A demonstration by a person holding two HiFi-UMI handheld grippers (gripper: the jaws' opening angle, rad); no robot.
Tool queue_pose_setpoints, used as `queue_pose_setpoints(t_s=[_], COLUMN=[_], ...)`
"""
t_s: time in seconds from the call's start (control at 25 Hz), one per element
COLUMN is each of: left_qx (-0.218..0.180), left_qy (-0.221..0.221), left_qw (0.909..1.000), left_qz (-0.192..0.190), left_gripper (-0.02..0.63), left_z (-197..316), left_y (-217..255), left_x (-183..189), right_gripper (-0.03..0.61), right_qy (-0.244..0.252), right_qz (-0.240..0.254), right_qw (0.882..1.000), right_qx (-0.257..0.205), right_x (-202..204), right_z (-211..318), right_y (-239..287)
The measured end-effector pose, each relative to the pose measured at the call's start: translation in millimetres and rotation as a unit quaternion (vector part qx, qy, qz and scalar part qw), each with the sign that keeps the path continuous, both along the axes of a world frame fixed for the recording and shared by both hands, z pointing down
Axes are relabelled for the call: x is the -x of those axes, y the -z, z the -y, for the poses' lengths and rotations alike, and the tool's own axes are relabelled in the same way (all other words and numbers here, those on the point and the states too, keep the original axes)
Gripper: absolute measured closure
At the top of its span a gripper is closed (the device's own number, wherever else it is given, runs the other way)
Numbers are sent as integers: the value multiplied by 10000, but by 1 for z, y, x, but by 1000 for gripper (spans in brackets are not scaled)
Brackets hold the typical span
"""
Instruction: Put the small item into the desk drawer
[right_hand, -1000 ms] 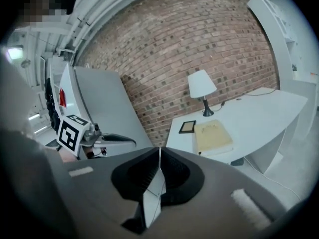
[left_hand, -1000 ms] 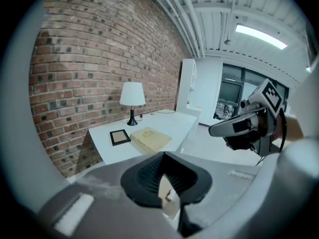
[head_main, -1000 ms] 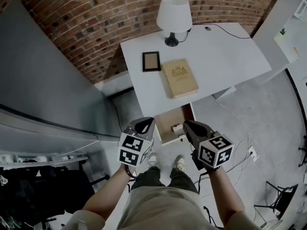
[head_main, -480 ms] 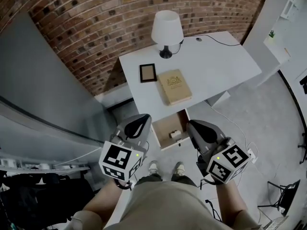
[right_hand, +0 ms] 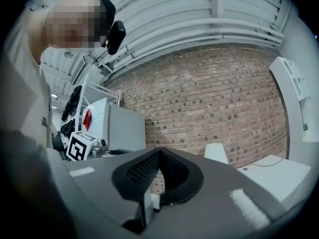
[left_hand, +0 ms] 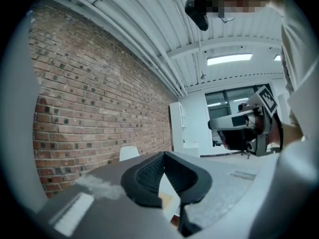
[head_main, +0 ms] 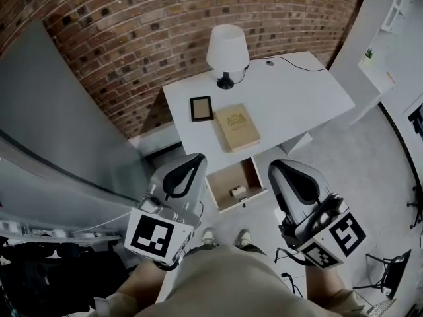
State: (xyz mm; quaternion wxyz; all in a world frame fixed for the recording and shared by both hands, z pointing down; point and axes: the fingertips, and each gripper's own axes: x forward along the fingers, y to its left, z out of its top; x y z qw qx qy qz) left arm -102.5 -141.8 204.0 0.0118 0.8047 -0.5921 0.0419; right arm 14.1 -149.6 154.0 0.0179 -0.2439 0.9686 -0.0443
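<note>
The wooden desk drawer [head_main: 227,175] stands pulled out under the white desk [head_main: 291,91]. A small pale item [head_main: 237,191] lies inside it near the front. My left gripper [head_main: 193,160] hangs left of the drawer and my right gripper [head_main: 278,167] right of it, both held above the floor and apart from the drawer. In the left gripper view the left gripper [left_hand: 163,154] has its jaws shut, tips meeting with nothing between them. The right gripper [right_hand: 159,151] is likewise shut and empty in its own view.
On the desk stand a white lamp [head_main: 227,50], a dark picture frame [head_main: 201,108] and a tan book [head_main: 236,127]. A brick wall [head_main: 132,38] runs behind it, a grey cabinet [head_main: 59,144] at left. The person's feet [head_main: 225,238] stand before the drawer. Cables [head_main: 284,243] trail on the floor.
Both grippers have drawn back from the drawer toward the person and moved apart. The right gripper's tip was beside the small item a second ago. The item stays in the drawer.
</note>
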Motion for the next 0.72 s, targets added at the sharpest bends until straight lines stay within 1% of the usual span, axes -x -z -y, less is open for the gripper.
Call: queue_pose_setpoints(t_s=[0.08, 0.16, 0.28, 0.44, 0.72], left_qx=[-112, -172, -210, -208, -172], left_qy=[53, 57, 53, 120, 118], left_qw=[9999, 9998, 9996, 9996, 9995], left_qz=[68, 116, 179, 161, 231], left_gripper=[612, 612, 612, 612, 612], left_z=[-1, 0, 1, 4, 10], left_y=[8, 12, 14, 15, 12], left_x=[2, 3, 4, 11, 18], right_gripper=[575, 575, 575, 575, 575], right_qy=[-26, -99, -122, -141, -222], right_qz=[-29, -48, -40, -4, 0], right_qw=[9998, 9995, 9996, 9997, 9995], right_qx=[-191, -285, -249, -185, -203], right_x=[-1, -3, -4, -3, -1], right_z=[1, 4, 8, 14, 20], right_y=[9, 13, 14, 16, 19])
